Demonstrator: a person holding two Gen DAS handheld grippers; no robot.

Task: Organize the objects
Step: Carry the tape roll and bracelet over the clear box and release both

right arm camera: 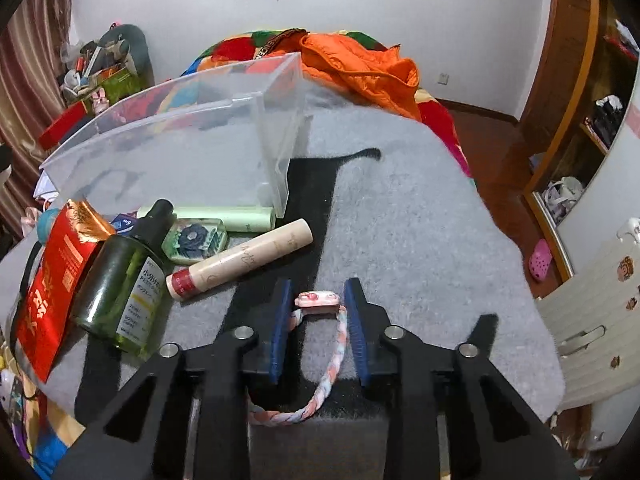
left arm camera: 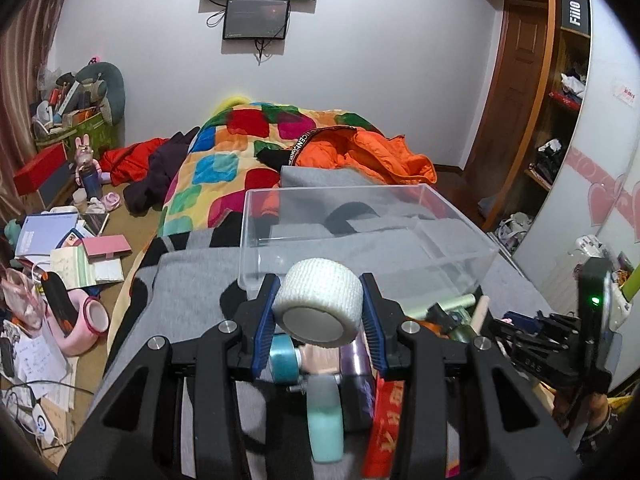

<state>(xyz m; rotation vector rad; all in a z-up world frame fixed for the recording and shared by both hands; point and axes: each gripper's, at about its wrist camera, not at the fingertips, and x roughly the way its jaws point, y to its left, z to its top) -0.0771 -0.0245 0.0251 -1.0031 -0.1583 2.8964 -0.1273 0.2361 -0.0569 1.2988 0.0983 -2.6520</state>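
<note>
While left hand-held gripper (left arm camera: 318, 312) pinches white tape roll (left arm camera: 319, 304), right hand-held gripper (right arm camera: 316, 316) (spread) straddles braided bracelet (right arm camera: 320, 360).

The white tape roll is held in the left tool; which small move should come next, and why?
Probably carry the white tape roll forward over the clear bin and release it. The left tool grips it just short of the bin's near rim, and the bin looks empty.

Braided bracelet (right arm camera: 320, 344) between the right gripper's (right arm camera: 318, 320) parted jaws.

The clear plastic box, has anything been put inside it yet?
No: the clear plastic box shows only bare walls and floor, while the white tape roll sits between the left gripper's fingers.
</note>
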